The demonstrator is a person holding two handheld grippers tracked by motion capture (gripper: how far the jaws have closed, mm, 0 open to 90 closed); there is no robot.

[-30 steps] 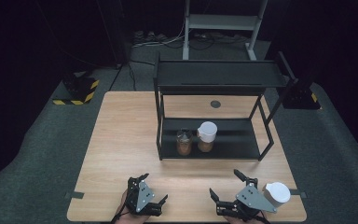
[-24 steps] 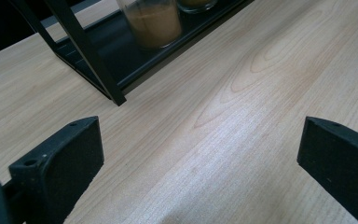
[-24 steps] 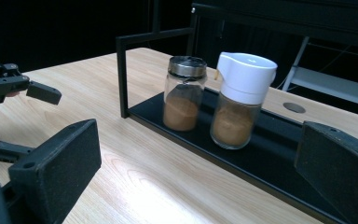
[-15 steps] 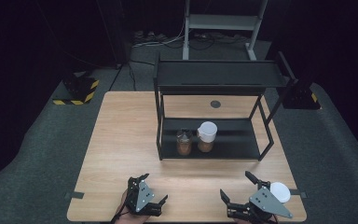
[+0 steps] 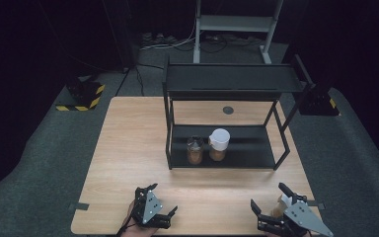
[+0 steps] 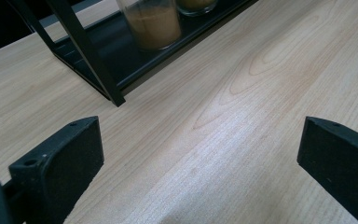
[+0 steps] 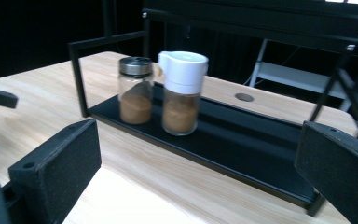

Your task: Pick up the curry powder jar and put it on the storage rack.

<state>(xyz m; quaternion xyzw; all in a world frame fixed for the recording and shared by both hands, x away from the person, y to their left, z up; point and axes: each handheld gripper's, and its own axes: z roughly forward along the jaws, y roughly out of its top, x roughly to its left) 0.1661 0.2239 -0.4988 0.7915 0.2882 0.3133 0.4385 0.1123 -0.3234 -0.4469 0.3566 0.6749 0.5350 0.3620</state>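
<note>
Hovering released at the near edge of the pale wooden surface (image 5: 128, 148), the left gripper (image 5: 157, 213) and right gripper (image 5: 272, 216) face two glass spice jars, one steel-capped (image 7: 135, 90), one white-capped (image 7: 181, 91), on the black metal rack's (image 5: 256, 153) lower shelf; next probably comes a reach forward.

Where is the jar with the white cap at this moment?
In the high view, the white-capped jar stands on the lower shelf of the black rack, left of its middle, just right of the metal-lidded jar.

High view overhead, facing forward; gripper views low, sharing rack (image 5: 227, 148).
</note>
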